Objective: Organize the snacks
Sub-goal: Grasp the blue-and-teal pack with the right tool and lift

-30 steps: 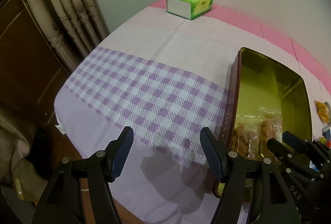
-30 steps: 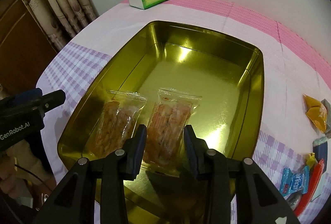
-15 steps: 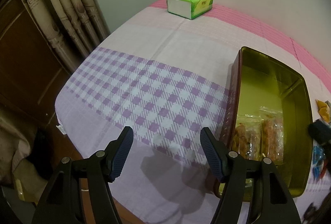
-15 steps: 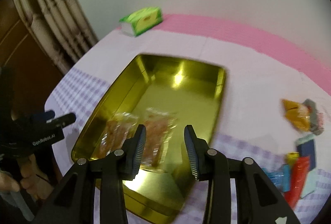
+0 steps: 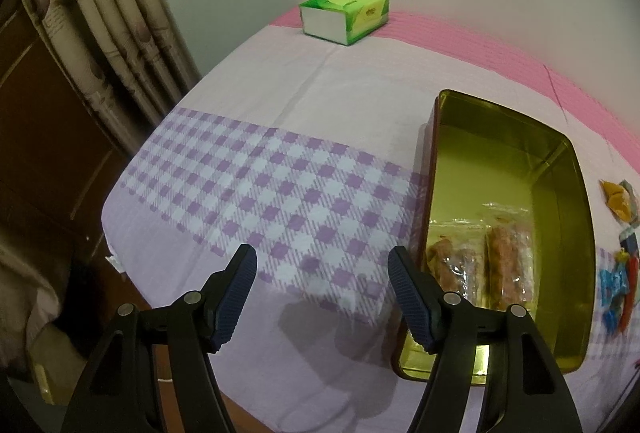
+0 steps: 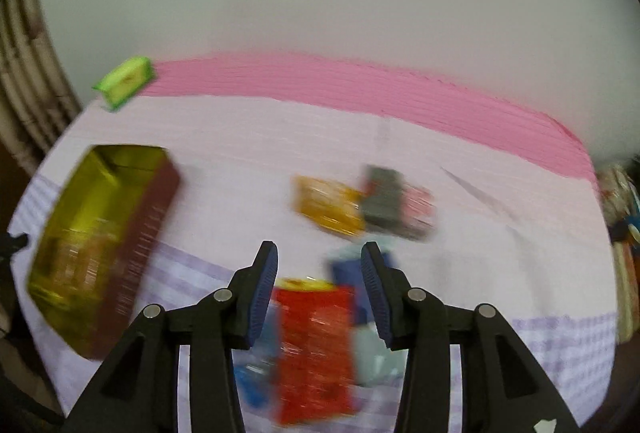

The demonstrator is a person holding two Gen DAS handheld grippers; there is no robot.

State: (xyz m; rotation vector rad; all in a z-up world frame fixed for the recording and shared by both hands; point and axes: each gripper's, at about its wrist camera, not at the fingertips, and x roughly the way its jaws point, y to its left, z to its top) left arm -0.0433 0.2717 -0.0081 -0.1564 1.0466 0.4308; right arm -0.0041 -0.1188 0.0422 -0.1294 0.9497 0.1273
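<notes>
Your right gripper [image 6: 319, 289], fingers just widening and empty, is hanging above the red snack packet [image 6: 316, 349] near the table's front edge, its long axis running along your fingers.

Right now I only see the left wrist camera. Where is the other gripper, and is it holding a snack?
Observer: The right gripper is over the loose snacks beside the tin, holding nothing; its jaws have just been opening.
Operator: What's under it?
Observer: A red packet lies on the cloth, showing between the fingers.
Operator: What's past its fingertips?
Observer: An orange packet next to a grey packet; the picture is blurred.
</notes>
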